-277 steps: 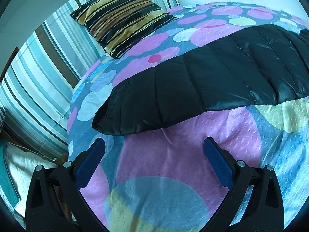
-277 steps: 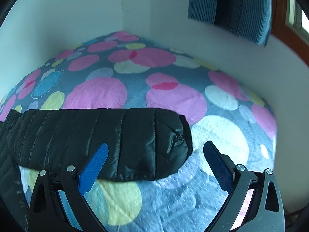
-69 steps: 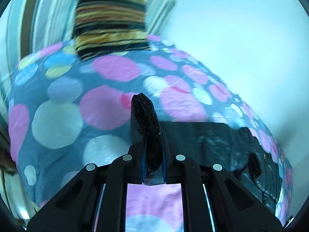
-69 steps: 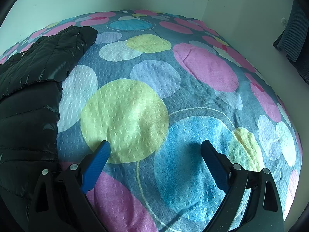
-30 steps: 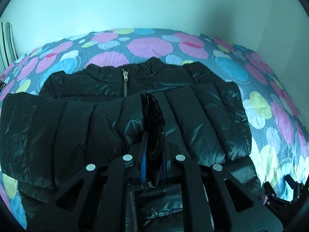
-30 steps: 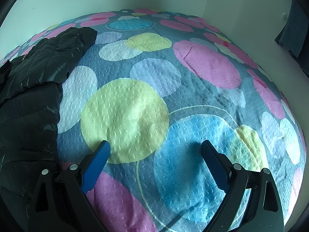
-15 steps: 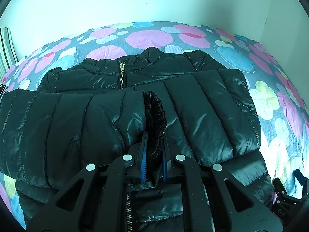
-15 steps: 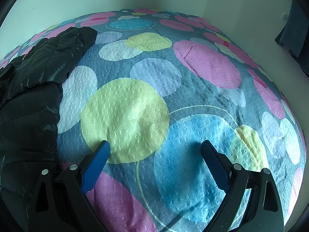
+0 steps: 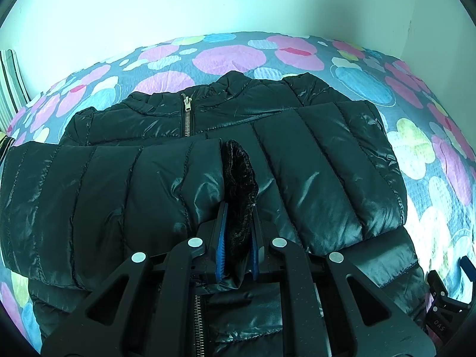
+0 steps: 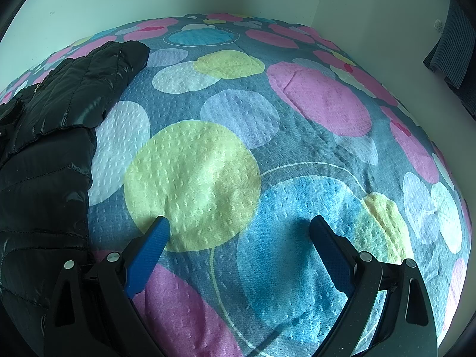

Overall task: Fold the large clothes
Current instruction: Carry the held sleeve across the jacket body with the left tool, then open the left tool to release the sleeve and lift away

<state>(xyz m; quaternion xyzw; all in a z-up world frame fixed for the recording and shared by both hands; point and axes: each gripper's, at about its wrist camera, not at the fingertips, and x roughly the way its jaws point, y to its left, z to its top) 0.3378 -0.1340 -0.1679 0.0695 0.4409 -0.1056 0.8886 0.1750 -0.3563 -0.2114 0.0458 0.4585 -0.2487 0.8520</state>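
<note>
A black quilted puffer jacket (image 9: 312,136) lies zipper-up on the bed, collar toward the far wall. My left gripper (image 9: 238,217) is shut on the dark cuff (image 9: 239,175) of the left sleeve (image 9: 98,190), which lies folded across the jacket's chest. The other sleeve (image 9: 324,166) lies across the chest from the right. In the right wrist view the jacket's edge (image 10: 47,136) fills the left side. My right gripper (image 10: 238,232) is open over bare bedspread, to the right of the jacket, holding nothing. Part of that gripper (image 9: 446,306) shows at the lower right of the left wrist view.
The bedspread (image 10: 238,113) is blue-grey with pink, yellow and blue circles. White walls (image 9: 208,3) meet in a corner behind the bed. A striped cushion edge (image 9: 9,89) shows at far left. A blue curtain (image 10: 452,56) hangs at the right.
My left gripper picked up the left sleeve by its cuff and carried it over the jacket's chest; in the last second it moved a little closer. The right gripper stayed open and still.
</note>
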